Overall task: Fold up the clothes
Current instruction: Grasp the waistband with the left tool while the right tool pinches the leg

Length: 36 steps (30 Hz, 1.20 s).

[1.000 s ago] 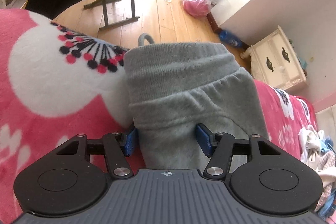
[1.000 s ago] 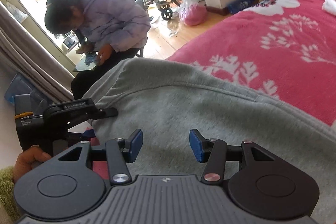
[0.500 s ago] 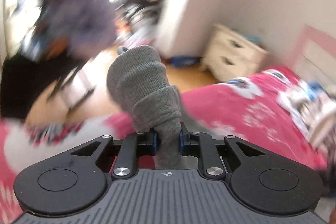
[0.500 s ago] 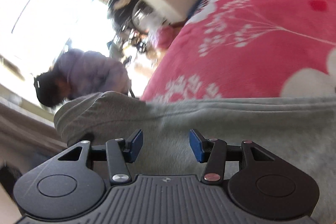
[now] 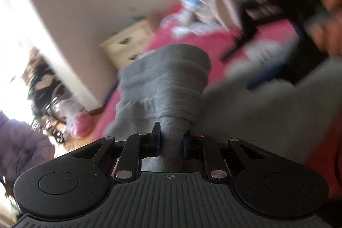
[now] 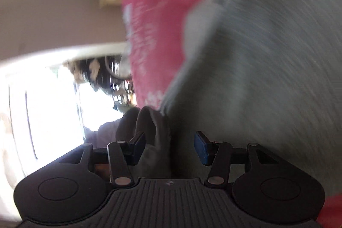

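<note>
Left hand-held gripper pinches a bunched fold of gray sweatpants, lifted over a bed's pink blanket. Right hand-held gripper stands wide apart, gray cloth between its fingers, in blurred frames.

Home bedroom, pink floral bedspread, cream bedside cabinet, piled laundry, bright window

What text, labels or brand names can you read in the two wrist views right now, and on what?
None can be read.
Left claw body: only a small crosshair mark, no letters.
Right claw body: a small emblem, too small to read.
Pile of clothes on the pink blanket: any print is blurred by motion.
Grey garment: no label showing.
</note>
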Each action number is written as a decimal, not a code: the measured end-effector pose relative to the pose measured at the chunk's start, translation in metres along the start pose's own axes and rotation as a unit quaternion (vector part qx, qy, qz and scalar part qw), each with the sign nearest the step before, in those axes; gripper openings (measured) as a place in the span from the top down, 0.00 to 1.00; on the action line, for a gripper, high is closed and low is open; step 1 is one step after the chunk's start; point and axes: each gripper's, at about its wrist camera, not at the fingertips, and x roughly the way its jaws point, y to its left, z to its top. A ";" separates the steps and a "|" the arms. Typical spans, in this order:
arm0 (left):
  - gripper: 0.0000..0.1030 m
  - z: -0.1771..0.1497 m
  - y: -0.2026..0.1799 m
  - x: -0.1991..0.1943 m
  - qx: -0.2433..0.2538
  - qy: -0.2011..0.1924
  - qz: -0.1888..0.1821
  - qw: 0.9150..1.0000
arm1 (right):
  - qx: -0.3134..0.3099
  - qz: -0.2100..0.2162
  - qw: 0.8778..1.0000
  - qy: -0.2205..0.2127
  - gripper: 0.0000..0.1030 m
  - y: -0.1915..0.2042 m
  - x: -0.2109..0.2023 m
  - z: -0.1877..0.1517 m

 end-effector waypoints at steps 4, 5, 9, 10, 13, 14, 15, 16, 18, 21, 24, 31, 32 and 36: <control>0.69 -0.011 -0.014 -0.010 0.102 0.030 -0.046 0.993 | 0.034 0.009 0.999 0.002 0.48 -0.017 0.008 0.000; 0.68 -0.008 -0.004 -0.013 0.078 0.037 -0.066 0.994 | 0.031 0.009 0.999 0.004 0.48 -0.016 0.011 0.000; 0.66 0.011 0.048 -0.024 -0.065 0.070 -0.146 0.985 | -0.001 -0.001 1.000 0.014 0.48 -0.005 0.023 0.004; 0.64 0.015 0.061 -0.027 -0.101 0.078 -0.165 0.978 | -0.012 -0.006 1.000 0.016 0.47 -0.002 0.026 0.005; 0.56 0.033 0.096 -0.022 -0.213 0.086 -0.178 0.957 | -0.044 -0.020 0.999 0.021 0.47 0.009 0.032 0.004; 0.54 0.043 0.100 -0.012 -0.244 0.087 -0.165 0.952 | -0.054 -0.024 0.998 0.022 0.47 0.012 0.034 0.003; 0.54 0.053 0.099 0.000 -0.250 0.098 -0.145 0.952 | -0.061 -0.027 0.997 0.023 0.47 0.014 0.035 0.002; 0.54 0.062 0.095 0.012 -0.249 0.113 -0.124 0.954 | -0.066 -0.028 0.997 0.023 0.47 0.016 0.036 0.001; 0.54 0.081 0.089 0.037 -0.248 0.141 -0.081 0.955 | -0.067 -0.025 0.997 0.023 0.49 0.019 0.036 0.001; 0.54 0.094 0.071 0.057 -0.205 0.183 -0.044 0.960 | -0.056 -0.019 0.998 0.026 0.50 0.014 0.036 0.004; 0.54 0.093 0.058 0.059 -0.197 0.204 -0.052 0.958 | -0.062 -0.016 0.998 0.030 0.50 0.011 0.038 0.005; 0.50 0.089 0.059 0.063 -0.276 0.237 -0.051 0.930 | -0.076 -0.001 0.997 0.034 0.51 0.003 0.032 0.003; 0.50 0.088 0.056 0.067 -0.272 0.244 -0.047 0.930 | -0.076 0.000 0.996 0.036 0.52 0.002 0.032 0.004; 0.49 0.086 0.046 0.075 -0.266 0.248 -0.031 0.931 | -0.078 0.003 0.996 0.045 0.54 0.002 0.031 0.006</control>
